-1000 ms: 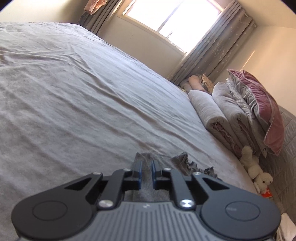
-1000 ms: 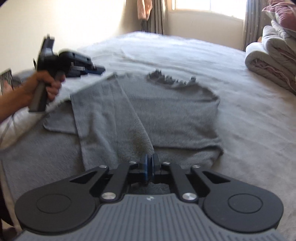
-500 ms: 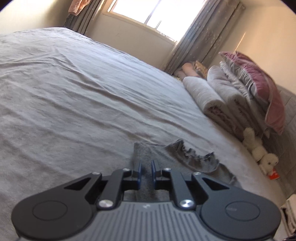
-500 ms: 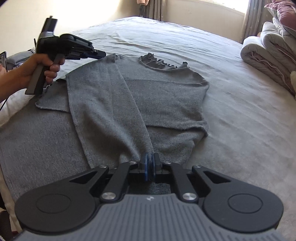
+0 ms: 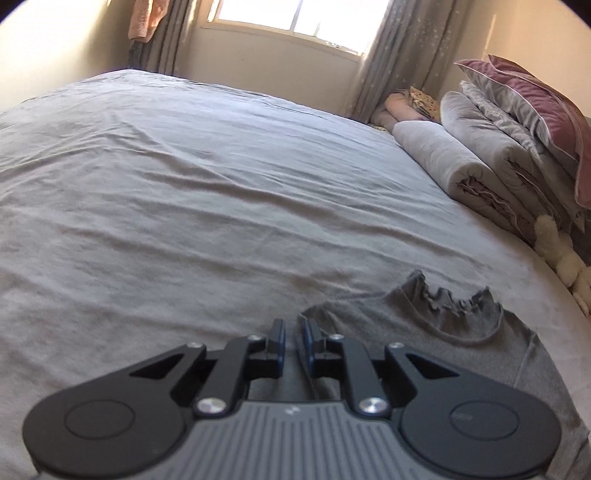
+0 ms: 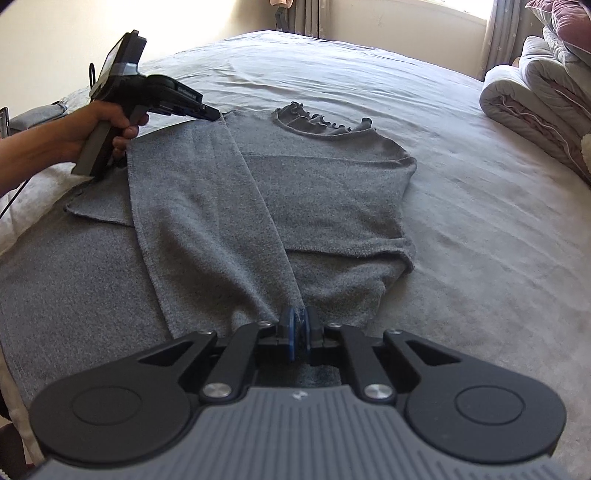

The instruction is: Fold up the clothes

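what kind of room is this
Most likely a bedroom: a wide bed under a grey sheet, rolled quilts and a pink pillow stacked along one side, and a curtained window behind it.

The left gripper [image 6: 212, 115] has travelled across the bed [image 6: 480, 229] toward the pillow side, carrying the upper corner of the folded panel of the top [image 6: 332, 192] closer to the ruffled collar [image 6: 321, 123]. The panel's edge now runs in a straighter line from the left gripper down to the right gripper [image 6: 300, 328]. In the left wrist view the collar [image 5: 454, 306] shows fully, where a second ago only its tip appeared, and the window has swung to the top centre.
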A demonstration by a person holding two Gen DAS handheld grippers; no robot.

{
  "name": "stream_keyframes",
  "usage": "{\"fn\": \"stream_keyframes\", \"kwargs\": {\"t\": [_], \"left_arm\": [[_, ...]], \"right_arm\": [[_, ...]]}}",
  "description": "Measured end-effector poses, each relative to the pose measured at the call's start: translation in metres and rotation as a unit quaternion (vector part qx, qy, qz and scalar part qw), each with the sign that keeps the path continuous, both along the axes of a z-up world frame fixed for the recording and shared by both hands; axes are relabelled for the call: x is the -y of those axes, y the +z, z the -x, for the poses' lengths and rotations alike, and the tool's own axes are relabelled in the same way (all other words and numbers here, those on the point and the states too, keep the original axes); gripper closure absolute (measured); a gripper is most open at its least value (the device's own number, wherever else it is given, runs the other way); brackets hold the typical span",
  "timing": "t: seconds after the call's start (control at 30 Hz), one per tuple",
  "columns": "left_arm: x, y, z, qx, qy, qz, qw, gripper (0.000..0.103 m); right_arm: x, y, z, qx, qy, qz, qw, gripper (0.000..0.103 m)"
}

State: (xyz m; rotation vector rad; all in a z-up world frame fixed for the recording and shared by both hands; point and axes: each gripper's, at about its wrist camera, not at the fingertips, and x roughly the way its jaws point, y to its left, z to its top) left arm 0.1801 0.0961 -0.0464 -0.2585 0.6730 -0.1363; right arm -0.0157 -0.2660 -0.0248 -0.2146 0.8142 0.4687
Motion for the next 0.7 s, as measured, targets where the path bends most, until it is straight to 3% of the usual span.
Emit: {"fn": "stream_keyframes", "kwargs": {"t": [0.17, 0.37, 0.6, 0.7], "left_arm": [[-0.002, 0.026, 0.036, 0.017, -0.044, 0.017, 0.9988, 0.091], [0.006, 0.032, 0.083, 0.017, -0.122, 0.011, 0.9924, 0.095], [-0.012, 0.025, 0.107, -0.017, -0.078, 0.022, 0.9966, 0.095], [-0.025, 0.02, 0.109, -0.063, -0.053, 0.087, 0.9928, 0.095]], "right_arm": [[0.001, 0.004, -0.001, 0.008, -0.004, -0.003, 1.0, 0.095], [0.009, 0.017, -0.008, 0.016, -0.028, -0.059, 0.998, 0.093], [-0.004, 0.021, -0.007, 0.014, -0.019, -0.076, 0.997, 0.09], [-0.014, 0.019, -0.008, 0.011, -0.016, -0.074, 0.997, 0.09]]}}
